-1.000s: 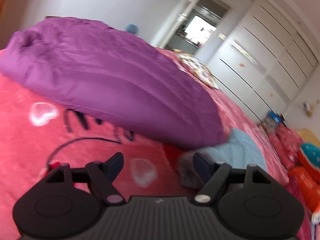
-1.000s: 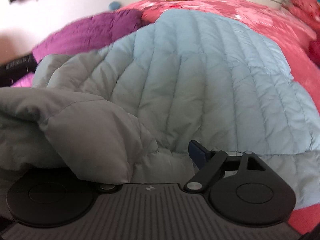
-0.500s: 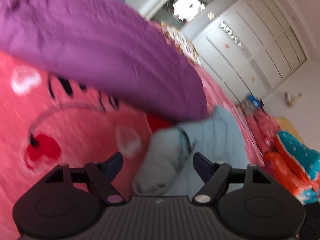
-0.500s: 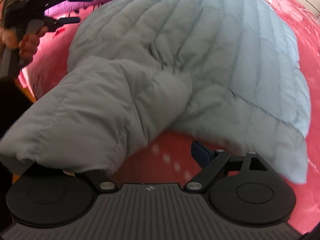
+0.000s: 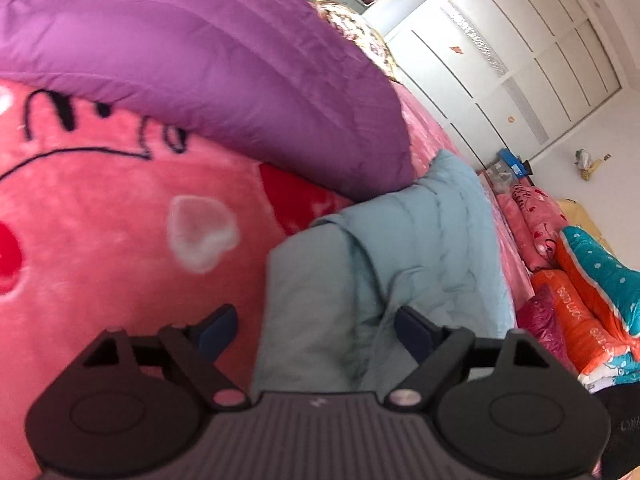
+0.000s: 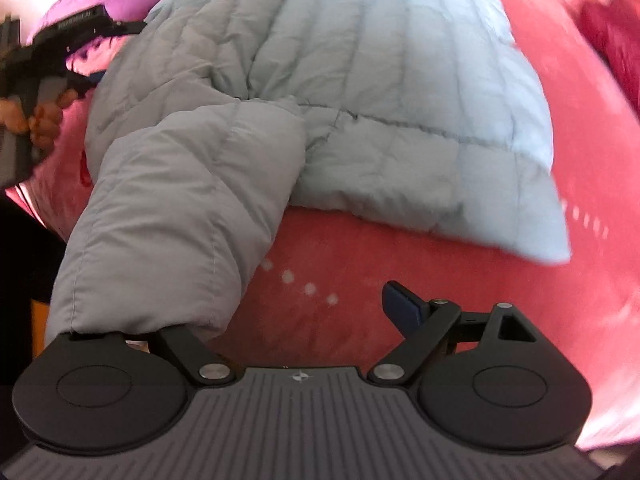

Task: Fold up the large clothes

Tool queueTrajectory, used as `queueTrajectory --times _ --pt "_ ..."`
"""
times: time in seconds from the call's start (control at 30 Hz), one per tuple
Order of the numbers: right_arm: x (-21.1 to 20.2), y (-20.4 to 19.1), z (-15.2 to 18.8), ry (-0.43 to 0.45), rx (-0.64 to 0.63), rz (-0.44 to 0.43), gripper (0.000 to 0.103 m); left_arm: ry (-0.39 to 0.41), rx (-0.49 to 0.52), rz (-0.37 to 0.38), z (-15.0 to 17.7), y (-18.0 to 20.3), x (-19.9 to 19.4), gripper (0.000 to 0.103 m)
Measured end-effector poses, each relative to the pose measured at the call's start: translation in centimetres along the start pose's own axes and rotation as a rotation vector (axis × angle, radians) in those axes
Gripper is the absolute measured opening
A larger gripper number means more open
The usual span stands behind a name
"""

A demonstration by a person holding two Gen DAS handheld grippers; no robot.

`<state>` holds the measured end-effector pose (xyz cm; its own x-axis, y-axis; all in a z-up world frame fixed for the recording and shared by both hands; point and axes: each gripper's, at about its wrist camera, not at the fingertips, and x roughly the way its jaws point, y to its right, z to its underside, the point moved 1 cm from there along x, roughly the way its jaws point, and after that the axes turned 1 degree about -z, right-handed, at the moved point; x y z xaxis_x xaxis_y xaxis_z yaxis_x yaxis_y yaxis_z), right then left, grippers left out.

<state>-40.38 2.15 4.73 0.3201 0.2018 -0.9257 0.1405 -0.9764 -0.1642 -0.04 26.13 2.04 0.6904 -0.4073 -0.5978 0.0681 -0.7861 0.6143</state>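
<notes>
Right wrist: jacket (image 6: 360, 80) hem edge, blanket (image 6: 440, 300) beyond

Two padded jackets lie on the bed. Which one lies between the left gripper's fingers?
The light blue jacket; the purple jacket lies farther off, beyond it.

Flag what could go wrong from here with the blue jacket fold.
1. The sleeve drapes over the right gripper, hiding one finger; the other stands wide, so any hold looks weak and the sleeve may slide off.
2. The left gripper is open around a jacket corner, nothing pinched; a lift now could miss.
3. The purple jacket overlaps the blue one and may get dragged along.
</notes>
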Motion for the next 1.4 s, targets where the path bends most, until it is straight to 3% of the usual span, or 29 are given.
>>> queueTrajectory --times 0.03,0.17,0.23,0.33,0.5,0.67,0.8,0.97,1.07,1.17,1.23,1.3,1.37,1.4 --pt "0.0 0.0 0.2 -0.006 0.008 -0.016 0.103 0.001 0.005 0.011 0.0 0.2 0.2 0.079" --pt "-0.7 -0.4 1.2 -0.024 -0.045 -0.001 0.103 -0.027 0.011 0.046 0.0 1.0 1.3 0.039" --pt "-1.1 -0.5 1.4 -0.028 -0.05 0.03 0.103 -0.02 0.017 0.06 0.1 1.4 1.3 0.025" --pt "-2.1 0.2 1.8 -0.036 -0.049 0.082 0.103 0.048 0.084 0.07 0.1 2.7 0.5 0.012" --pt "-3.3 2.6 2.7 -0.04 0.001 0.245 0.103 0.185 0.29 0.124 1.2 6.1 -1.2 0.008" --pt "-5.9 5.5 1.7 0.09 0.164 0.381 0.103 0.196 0.56 0.287 4.9 11.0 -2.3 0.007" --pt "-8.5 6.0 -0.5 0.28 0.227 0.364 0.103 0.136 0.838 0.46 10.5 14.9 -3.1 0.007" --pt "-11.9 4.3 -4.3 0.526 0.191 0.273 0.103 -0.029 1.079 0.66 17.9 17.6 -3.6 0.007" --pt "-13.0 2.7 -6.6 0.62 0.117 0.2 0.103 -0.102 1.185 0.72 20.8 18.0 -3.8 0.007" --pt "-11.9 1.0 -8.5 0.627 0.014 0.17 0.103 -0.152 1.225 0.742 21.8 18.0 -3.7 0.007" --pt "-10.7 0.4 -9.3 0.616 -0.061 0.188 0.103 -0.166 1.231 0.742 22.0 18.0 -3.5 0.007" --pt "-8.8 0.2 -10.2 0.602 -0.122 0.265 0.103 -0.165 1.234 0.736 21.7 17.7 -3.5 0.007" --pt "-7.2 0.8 -10.8 0.583 -0.133 0.326 0.103 -0.162 1.228 0.725 21.7 17.5 -3.5 0.007" --pt "-6.6 1.1 -11.1 0.548 -0.108 0.311 0.103 -0.161 1.223 0.719 21.4 17.4 -3.4 0.007"
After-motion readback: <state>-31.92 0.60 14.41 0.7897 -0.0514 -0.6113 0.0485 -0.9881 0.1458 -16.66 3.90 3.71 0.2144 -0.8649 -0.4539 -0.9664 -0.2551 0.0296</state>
